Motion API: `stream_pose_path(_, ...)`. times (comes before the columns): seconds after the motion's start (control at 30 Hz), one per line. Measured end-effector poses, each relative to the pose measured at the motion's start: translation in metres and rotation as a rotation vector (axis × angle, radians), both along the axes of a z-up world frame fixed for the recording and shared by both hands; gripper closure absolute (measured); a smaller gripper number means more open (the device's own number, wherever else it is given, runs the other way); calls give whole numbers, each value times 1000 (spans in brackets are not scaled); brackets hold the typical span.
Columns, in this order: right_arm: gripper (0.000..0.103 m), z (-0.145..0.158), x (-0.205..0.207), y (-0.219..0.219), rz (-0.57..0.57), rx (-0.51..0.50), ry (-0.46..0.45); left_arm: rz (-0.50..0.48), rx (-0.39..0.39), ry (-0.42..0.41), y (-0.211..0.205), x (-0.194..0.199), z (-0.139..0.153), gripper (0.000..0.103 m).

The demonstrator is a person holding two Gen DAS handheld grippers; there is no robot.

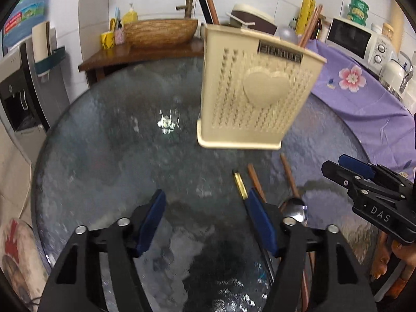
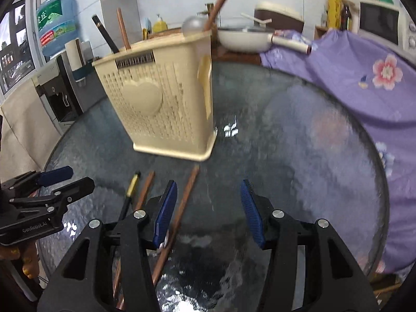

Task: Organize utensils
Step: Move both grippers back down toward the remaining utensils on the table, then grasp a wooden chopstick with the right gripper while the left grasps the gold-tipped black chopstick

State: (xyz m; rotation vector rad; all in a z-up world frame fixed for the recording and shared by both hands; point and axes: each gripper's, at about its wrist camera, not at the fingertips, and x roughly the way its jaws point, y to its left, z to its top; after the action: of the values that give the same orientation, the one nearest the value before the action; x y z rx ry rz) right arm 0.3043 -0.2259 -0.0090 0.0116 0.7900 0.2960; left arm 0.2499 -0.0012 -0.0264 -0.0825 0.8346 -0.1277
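Left wrist view: left tongs (image 1: 205,223) spread, empty.
Right tongs (image 2: 208,213): spread, empty.
Holder (image 1: 254,88): mid-surface (image 1: 104,130).
Chopsticks (image 2: 182,208): near edge.

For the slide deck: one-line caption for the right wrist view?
Open right tool above glass table; chopsticks lie before the beige utensil holder; left tool at left edge.

Two fisheye views, each mounted just behind a pair of open jaws and angled down over a round glass surface (image 1: 104,135). The left wrist view faces a cream utensil holder (image 1: 254,91) from close by, holder right of centre. The right wrist view sees the same holder (image 2: 166,98) left of centre. Both share the holder, the chopsticks (image 2: 182,208) lying before it, and each other's gripper at the frame edge.
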Motion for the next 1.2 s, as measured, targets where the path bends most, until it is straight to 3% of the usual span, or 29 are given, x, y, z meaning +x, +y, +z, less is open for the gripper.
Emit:
stream_pose_path(0.2, 56, -18, 2, 2, 6, 20, 65, -34, -16, 34, -8, -5, -9, 56)
stream_pose_path(0.33, 57, -18, 9, 12, 18, 9, 81, -56, -10, 44, -18, -3, -10, 58)
stream_pose_path(0.5, 69, -25, 24, 25, 27, -16, 132, -80, 5, 57, -29, -2, -15, 63)
stream_pose_path(0.7, 72, -31, 39, 36, 20, -63, 162, -93, 8, 61, -36, 0, -17, 64)
stream_pose_path(1.2, 80, -33, 46, 51, 36, -143, 159, -108, 42, 90, -46, 18, -25, 73)
